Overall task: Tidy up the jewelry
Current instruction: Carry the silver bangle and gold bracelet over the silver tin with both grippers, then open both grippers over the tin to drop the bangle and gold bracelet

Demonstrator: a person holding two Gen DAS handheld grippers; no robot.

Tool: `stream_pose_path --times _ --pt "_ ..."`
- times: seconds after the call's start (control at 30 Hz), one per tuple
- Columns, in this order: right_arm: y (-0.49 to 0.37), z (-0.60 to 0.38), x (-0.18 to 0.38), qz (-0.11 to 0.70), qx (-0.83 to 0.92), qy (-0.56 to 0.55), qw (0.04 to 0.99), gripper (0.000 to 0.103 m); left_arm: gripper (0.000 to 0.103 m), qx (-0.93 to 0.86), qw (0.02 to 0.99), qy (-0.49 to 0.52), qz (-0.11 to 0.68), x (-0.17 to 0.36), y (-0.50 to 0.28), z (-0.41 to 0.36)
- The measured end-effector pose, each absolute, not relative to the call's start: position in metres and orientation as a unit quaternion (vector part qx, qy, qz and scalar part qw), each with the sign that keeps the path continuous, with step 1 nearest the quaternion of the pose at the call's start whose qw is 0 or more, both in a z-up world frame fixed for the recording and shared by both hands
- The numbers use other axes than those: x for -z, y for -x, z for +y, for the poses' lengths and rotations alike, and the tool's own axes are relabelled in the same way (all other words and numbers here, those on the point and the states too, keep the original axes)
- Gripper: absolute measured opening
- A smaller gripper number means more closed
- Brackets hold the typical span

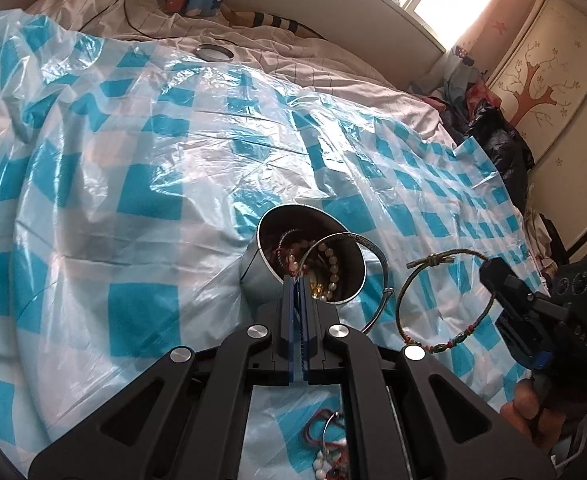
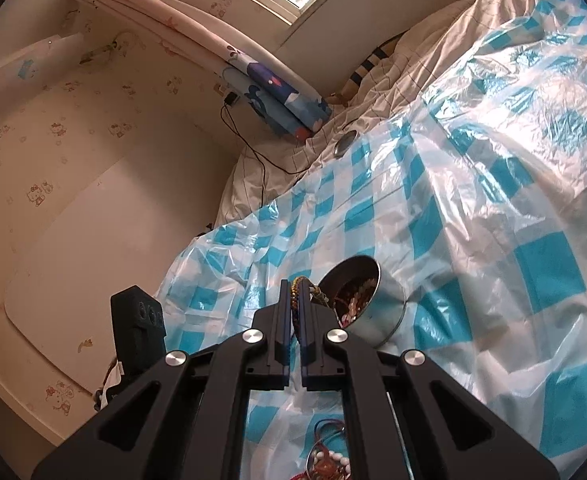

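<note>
A round metal tin [image 1: 289, 256] lies tipped on the blue-checked plastic sheet, with beaded jewelry inside; it also shows in the right wrist view [image 2: 377, 312]. My left gripper [image 1: 298, 284] is shut on a thin silver bangle [image 1: 367, 254] just in front of the tin's mouth. My right gripper [image 2: 295, 286] is shut on a woven green and red cord bracelet [image 1: 433, 316], held to the right of the tin; the right gripper also shows in the left wrist view [image 1: 493, 270]. Loose bracelets and beads [image 1: 327, 444] lie on the sheet below the grippers.
The tin's lid [image 1: 214, 52] lies far back on the white bedsheet, near a black cable [image 2: 253, 148]. A folded blue quilt [image 2: 277, 100] sits by the wall. Dark clothes [image 1: 501, 140] pile up beside a wardrobe [image 1: 553, 80] at the right.
</note>
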State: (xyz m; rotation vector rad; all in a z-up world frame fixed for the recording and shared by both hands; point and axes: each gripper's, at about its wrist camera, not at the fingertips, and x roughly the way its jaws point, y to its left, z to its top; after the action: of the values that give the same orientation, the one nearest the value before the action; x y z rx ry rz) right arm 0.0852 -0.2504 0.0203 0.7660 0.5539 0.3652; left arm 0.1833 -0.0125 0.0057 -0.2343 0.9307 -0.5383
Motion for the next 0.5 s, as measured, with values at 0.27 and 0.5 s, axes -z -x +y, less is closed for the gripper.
stream_pose_path --times 0.27,0.5 --pt "-0.097 -0.256 -0.024 0.257 -0.174 -0.371 0.875 0.004 0.002 0.241 0.855 0.099 0.448 0.002 -0.210 -0.029" --pt "-0.116 -0.254 -0.023 0.257 -0.178 -0.370 0.875 0.004 0.004 0.236 0.842 0.103 0.473 0.021 -0.233 -0.035"
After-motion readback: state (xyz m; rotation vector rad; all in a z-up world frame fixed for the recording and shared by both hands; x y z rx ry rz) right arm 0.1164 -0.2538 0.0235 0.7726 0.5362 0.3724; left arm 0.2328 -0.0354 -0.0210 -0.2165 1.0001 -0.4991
